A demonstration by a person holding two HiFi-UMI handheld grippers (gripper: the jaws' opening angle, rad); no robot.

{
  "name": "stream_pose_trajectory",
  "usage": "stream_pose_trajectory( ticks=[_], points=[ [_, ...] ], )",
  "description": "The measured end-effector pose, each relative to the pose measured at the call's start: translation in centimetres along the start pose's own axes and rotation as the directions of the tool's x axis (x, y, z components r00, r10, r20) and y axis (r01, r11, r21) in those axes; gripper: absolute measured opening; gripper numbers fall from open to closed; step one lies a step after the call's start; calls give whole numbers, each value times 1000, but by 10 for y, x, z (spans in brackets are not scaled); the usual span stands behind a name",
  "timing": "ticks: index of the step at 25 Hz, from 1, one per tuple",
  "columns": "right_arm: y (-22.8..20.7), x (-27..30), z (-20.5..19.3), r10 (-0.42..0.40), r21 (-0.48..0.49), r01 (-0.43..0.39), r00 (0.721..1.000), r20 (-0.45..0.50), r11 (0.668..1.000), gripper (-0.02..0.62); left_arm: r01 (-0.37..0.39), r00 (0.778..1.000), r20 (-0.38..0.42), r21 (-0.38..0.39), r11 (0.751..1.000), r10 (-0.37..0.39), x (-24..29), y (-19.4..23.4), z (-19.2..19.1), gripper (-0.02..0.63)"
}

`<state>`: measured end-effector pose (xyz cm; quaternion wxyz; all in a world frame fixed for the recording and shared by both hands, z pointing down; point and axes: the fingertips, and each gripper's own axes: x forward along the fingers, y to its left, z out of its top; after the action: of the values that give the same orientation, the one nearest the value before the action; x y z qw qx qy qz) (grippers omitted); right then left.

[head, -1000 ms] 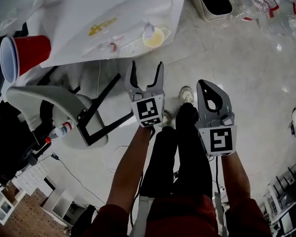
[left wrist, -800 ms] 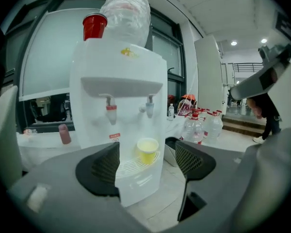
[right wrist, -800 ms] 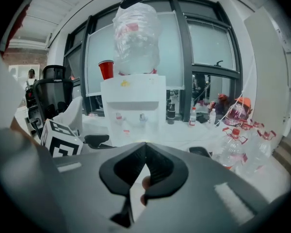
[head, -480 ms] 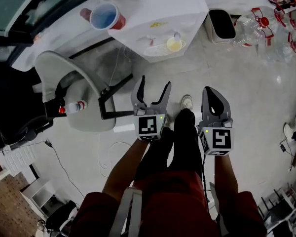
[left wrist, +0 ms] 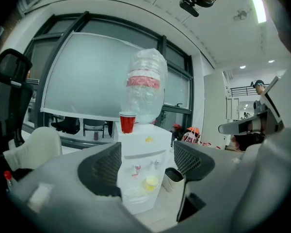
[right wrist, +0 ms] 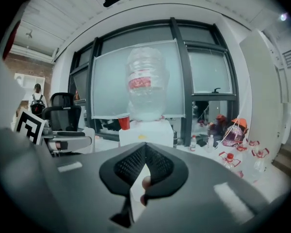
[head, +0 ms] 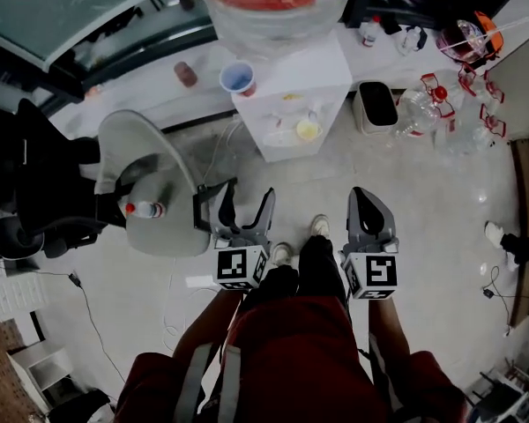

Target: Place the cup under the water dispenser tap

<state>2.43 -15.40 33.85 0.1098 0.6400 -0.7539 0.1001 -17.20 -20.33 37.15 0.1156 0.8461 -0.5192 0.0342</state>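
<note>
A red cup (head: pixel 239 78) stands upright on top of the white water dispenser (head: pixel 291 95), beside the big upturned bottle (head: pixel 269 7). In the left gripper view the red cup (left wrist: pixel 127 123) shows far ahead, above the taps (left wrist: pixel 136 168). A small yellow cup (left wrist: pixel 151 182) sits in the bay below them. My left gripper (head: pixel 244 210) is open, its jaws closing slightly with nothing between them, well short of the dispenser. My right gripper (head: pixel 370 214) is shut on nothing. Its view shows the red cup (right wrist: pixel 123 122) beyond its tips (right wrist: pixel 144 147).
A grey chair (head: pixel 150 201) with a small red-capped bottle (head: pixel 144 209) on its seat stands left of the grippers. A black office chair (head: pixel 26 183) is further left. A dark bin (head: pixel 376 106) and several empty water bottles (head: pixel 441 104) lie right of the dispenser.
The head view has lifted and drawn back, so the whole dispenser and its bottle now show. Both grippers have risen and sit lower in the frame. The red cup has not moved.
</note>
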Motion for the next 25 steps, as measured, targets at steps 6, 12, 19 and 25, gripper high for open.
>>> stream_pose_trajectory(
  ticks=[6, 12, 19, 25],
  points=[
    [9, -28, 55, -18, -35, 22, 994, 107, 999, 0, -5, 996, 86, 80, 997, -1, -46, 4, 55, 347],
    [20, -53, 93, -22, -57, 33, 983, 182, 998, 1, -58, 986, 161, 128, 990, 37, -77, 7, 90, 347],
    [31, -61, 113, -14, -74, 32, 973, 232, 997, 0, -132, 967, 239, 152, 980, 93, -98, 18, 121, 291],
    [37, -67, 115, -15, -93, 35, 979, 205, 995, 0, -176, 949, 288, 136, 975, 131, -108, 27, 134, 141]
  ],
)
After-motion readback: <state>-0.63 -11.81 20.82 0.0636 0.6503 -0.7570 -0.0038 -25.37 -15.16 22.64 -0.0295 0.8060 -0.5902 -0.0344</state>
